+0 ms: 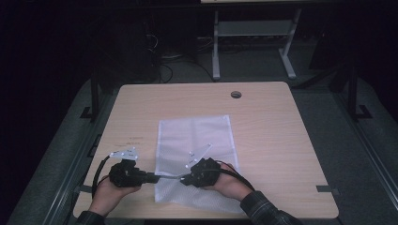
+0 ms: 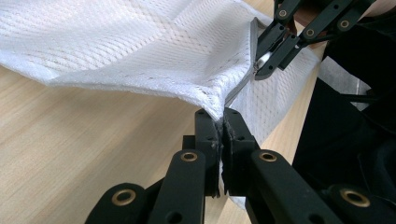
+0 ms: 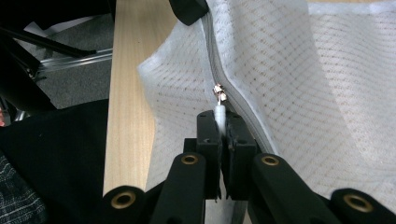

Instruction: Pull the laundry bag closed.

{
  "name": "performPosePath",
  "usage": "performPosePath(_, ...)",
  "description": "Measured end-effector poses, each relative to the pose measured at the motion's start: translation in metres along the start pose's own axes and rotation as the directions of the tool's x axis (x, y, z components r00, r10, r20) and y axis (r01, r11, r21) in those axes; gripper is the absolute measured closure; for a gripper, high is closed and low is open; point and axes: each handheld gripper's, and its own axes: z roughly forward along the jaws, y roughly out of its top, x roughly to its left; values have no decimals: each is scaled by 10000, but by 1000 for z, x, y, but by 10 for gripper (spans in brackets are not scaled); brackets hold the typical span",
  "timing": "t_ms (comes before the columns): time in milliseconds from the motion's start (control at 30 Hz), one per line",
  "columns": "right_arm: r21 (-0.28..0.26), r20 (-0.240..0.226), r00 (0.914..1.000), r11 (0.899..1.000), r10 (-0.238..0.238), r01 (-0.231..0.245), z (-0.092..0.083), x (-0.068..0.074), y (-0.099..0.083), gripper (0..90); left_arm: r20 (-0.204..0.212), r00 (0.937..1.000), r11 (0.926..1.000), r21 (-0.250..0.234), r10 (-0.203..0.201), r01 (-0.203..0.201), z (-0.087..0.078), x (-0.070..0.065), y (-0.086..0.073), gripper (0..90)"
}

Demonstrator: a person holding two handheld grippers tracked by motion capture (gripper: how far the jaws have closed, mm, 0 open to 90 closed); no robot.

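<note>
The left gripper (image 2: 222,122) has its two black jaws pressed together on a pinched corner of the white mesh zipper bag (image 2: 154,46), right at the end of the bag's grey zipper track (image 2: 242,79). The fabric rises off the wood there in a taut fold. The right gripper (image 3: 223,122) is likewise clamped, its jaws closed on the small white zipper pull tab (image 3: 219,112), whose metal slider (image 3: 218,92) sits just beyond the jaw tips on the track. In the left gripper view, the right gripper's jaws come in from the upper right and meet the zipper a short way along from the held corner. From the high view, both grippers face each other over the bag's near edge, left gripper (image 1: 152,177) and right gripper (image 1: 184,178) close together. The bag (image 1: 197,136) lies flat across the middle of the light wooden table (image 1: 281,140), its near edge lifted.
</note>
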Motion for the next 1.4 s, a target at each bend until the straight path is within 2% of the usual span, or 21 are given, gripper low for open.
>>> performPosePath(500, 74, 69, 10000, 10000, 41, -42, -7, 1, -6, 860, -85, 10000, 10000, 95, 26, -25, -1, 1, -1, 864)
performPosePath(567, 100, 88, 9999, 9999, 133, -134, -8, 1, -8, 860, -103, 9999, 10000, 47, -65, 65, -2, 2, -2, 864)
performPosePath(1400, 91, 143, 9998, 9998, 149, -150, -14, 0, -15, 860, 12, 9999, 9999, 90, -125, 124, -1, 2, -2, 864)
